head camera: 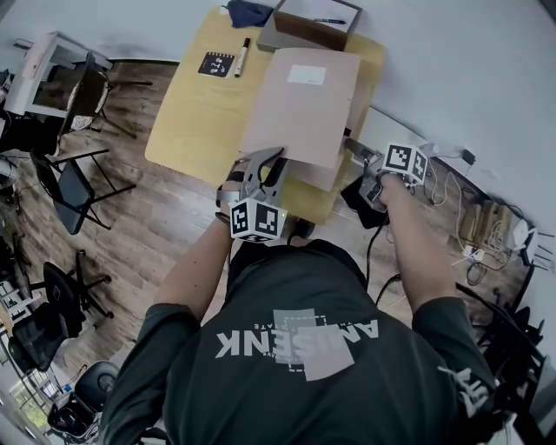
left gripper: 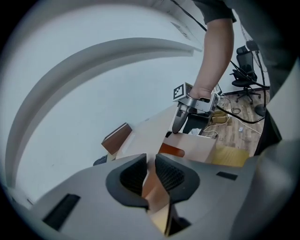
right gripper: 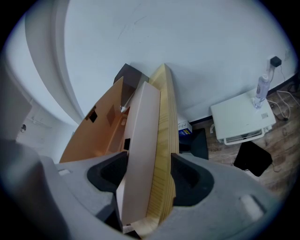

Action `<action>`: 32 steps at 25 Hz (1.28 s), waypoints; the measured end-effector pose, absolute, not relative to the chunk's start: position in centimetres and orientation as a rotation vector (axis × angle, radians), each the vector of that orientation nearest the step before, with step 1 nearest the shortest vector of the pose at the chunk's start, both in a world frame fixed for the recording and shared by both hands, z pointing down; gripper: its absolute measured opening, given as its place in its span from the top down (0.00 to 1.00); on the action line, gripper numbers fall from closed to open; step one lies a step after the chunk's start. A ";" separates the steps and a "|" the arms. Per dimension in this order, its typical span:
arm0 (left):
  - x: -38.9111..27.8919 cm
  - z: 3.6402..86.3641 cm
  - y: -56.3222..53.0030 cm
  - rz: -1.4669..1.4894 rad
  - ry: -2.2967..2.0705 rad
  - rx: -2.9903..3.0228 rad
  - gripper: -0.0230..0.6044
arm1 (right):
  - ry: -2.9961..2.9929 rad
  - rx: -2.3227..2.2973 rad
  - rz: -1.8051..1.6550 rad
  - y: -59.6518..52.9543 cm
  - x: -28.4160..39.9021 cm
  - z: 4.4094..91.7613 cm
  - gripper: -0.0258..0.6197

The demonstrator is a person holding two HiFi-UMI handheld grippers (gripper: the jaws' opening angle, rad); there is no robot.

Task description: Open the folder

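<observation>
Left tool (left gripper: 151, 176) pinches the folder (head camera: 300, 104) by its cover; right tool (right gripper: 149, 178) clamps it to the table (head camera: 195, 113).

I can pass over the bare tabletop (head camera: 187, 122) left of the folder (head camera: 304, 104). The far end is blocked by the box (head camera: 317, 22), notebook (head camera: 216, 64), marker (head camera: 242, 56) and dark cloth (head camera: 249, 11). The folder fills the middle. On the floor, chairs (head camera: 74, 182) crowd my left and cables (head camera: 472, 261) my right.

Wood-plank floor (head camera: 165, 226) meets a pale wall (head camera: 460, 69) — evenly lit. Black chairs (head camera: 74, 187) stand on the planks — a white cabinet (right gripper: 241, 117) against the wall
</observation>
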State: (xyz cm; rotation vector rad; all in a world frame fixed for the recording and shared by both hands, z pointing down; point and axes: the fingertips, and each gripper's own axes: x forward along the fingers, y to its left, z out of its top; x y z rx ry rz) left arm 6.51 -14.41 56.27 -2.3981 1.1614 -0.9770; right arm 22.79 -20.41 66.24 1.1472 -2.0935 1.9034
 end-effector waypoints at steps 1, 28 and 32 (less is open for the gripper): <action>6.2 56.0 -14.6 -0.968 1.186 -2.404 0.88 | -2.092 1.148 1.903 -20.4 22.8 66.3 0.52; -10.9 53.5 -17.3 -0.724 1.892 -2.745 0.96 | -1.977 1.328 1.908 -19.8 23.1 65.9 0.49; -13.5 54.4 -17.3 -0.685 1.975 -2.791 0.96 | -1.945 1.368 1.902 -19.4 22.9 65.9 0.49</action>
